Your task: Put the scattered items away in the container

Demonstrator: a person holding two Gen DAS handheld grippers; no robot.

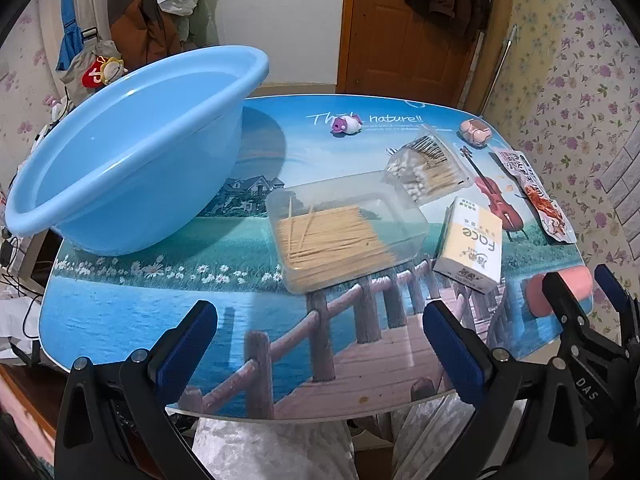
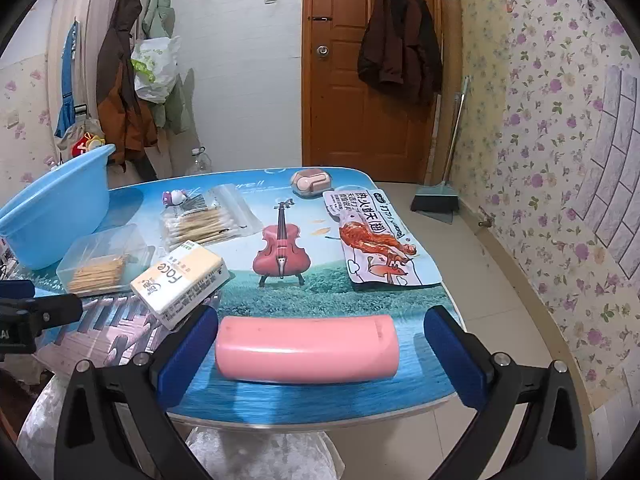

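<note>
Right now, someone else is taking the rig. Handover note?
Left gripper: open, empty, over the near table edge.
Right gripper: open, the pink case lies between its fingers, not gripped.
Blue basin: far left on the table, nothing visible inside.
Still out: toothpick box, cotton swab bag, tissue pack, snack pouch, small purple toy, small pink-and-brown item.
Done: nothing yet. Left: all seven items go into the basin.
</note>
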